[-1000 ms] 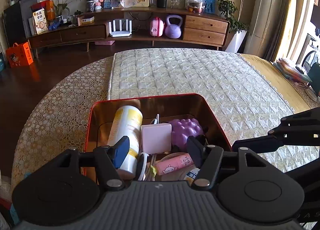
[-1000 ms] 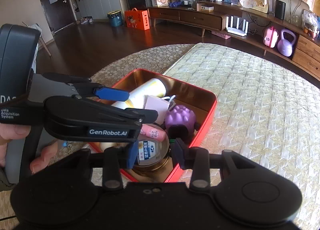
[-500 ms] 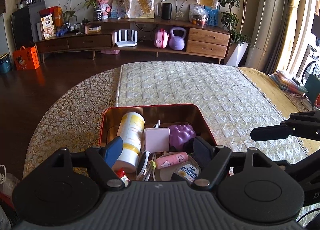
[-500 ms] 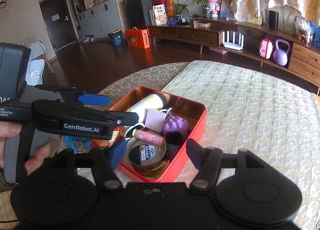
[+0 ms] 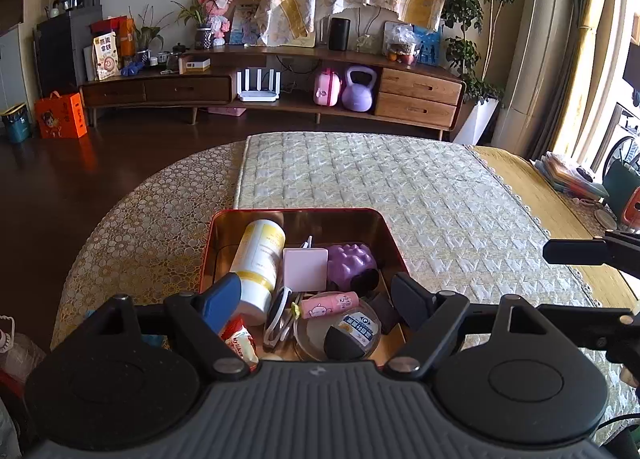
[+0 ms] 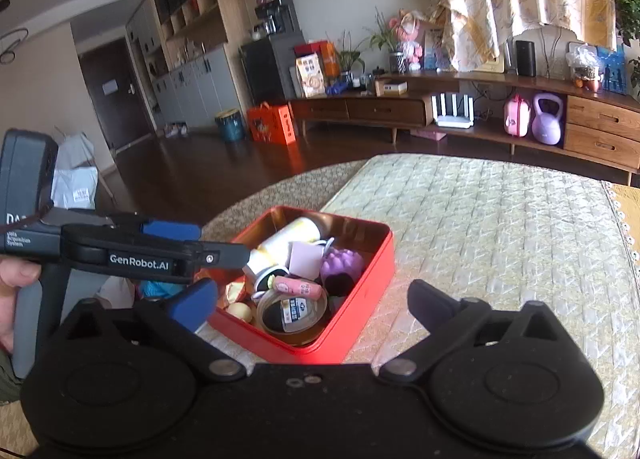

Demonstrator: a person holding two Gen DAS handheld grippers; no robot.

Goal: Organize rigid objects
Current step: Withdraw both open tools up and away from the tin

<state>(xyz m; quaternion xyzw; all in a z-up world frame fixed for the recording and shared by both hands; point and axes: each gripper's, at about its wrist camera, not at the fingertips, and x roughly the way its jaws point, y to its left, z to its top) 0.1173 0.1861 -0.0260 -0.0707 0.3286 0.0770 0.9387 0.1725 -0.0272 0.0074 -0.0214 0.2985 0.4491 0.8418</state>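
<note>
Presently: quilted cream table cover (image 5: 400, 187) bearing red rectangular metal tin (image 6: 352, 311), filled with white-and-yellow cylindrical bottle (image 5: 258, 259), purple knobbly ball (image 5: 350, 265), clear tape roll (image 5: 340, 333). My left gripper (image 5: 316, 299) and right gripper (image 6: 316, 305) just spread, empty.

One red tin (image 5: 304, 215), two grippers (image 5: 316, 301)

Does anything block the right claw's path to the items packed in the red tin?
Nothing visible does. The right claw is open and empty in front of the red metal tin, which has no lid. The left claw hangs over its left edge, beside that path.
</note>
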